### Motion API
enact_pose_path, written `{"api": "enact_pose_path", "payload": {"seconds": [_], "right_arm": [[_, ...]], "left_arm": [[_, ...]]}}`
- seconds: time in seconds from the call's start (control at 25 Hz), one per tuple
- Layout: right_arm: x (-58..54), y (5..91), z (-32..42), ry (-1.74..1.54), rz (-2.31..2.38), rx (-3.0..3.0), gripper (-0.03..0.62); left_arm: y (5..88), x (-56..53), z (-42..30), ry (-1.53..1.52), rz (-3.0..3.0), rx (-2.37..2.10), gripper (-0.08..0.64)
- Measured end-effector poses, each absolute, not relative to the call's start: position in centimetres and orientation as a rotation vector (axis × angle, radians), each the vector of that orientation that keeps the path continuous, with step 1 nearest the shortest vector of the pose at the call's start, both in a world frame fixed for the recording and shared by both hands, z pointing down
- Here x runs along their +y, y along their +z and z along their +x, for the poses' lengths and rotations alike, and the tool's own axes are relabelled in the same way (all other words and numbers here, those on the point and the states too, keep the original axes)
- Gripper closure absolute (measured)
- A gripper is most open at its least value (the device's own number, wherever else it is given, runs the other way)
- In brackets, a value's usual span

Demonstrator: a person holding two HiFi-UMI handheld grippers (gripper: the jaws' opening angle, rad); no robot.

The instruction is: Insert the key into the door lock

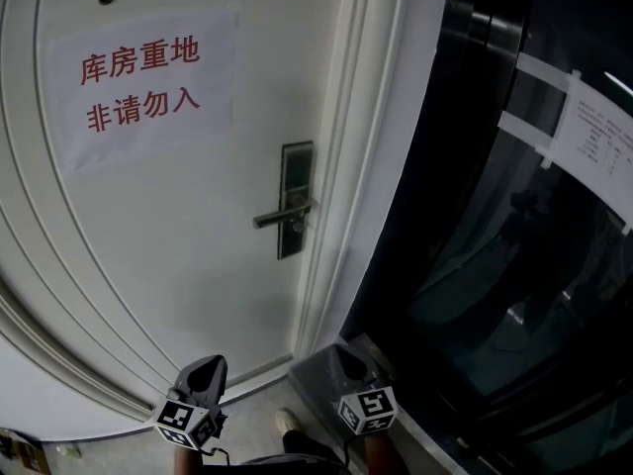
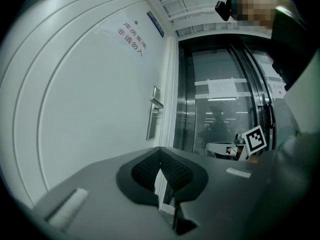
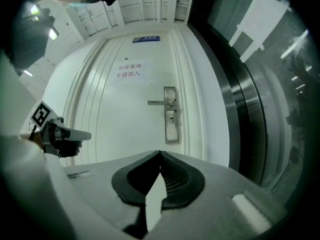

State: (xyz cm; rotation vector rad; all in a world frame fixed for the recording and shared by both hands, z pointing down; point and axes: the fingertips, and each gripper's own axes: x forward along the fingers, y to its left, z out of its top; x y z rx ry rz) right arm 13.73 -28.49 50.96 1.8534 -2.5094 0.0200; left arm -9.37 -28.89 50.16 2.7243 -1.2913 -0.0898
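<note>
Find the key first: none visible in any view, nor between the pressed-together jaws of left gripper (image 2: 160,156) or right gripper (image 3: 160,156); then approach level toward the small dark keyhole (image 3: 171,119) in the tall brushed-steel lock plate (image 3: 170,130) on the white panelled door (image 3: 125,134), beneath the silver lever handle (image 3: 160,102); no containers visible.

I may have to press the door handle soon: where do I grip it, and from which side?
Probably grip the handle near its free left end, away from the plate. The bar runs level along the door, so come straight at the door, jaws above and below it.
</note>
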Motion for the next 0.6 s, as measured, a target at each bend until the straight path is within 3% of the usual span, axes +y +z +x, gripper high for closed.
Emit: {"api": "enact_pose_path", "payload": {"seconds": [0.6], "right_arm": [[-28.34, 51.34, 12.98, 0.019, 1.821, -2.508, 0.592]], "left_arm": [[50.18, -28.69, -9.38, -0.083, 2.717, -1.282, 0.557]]}}
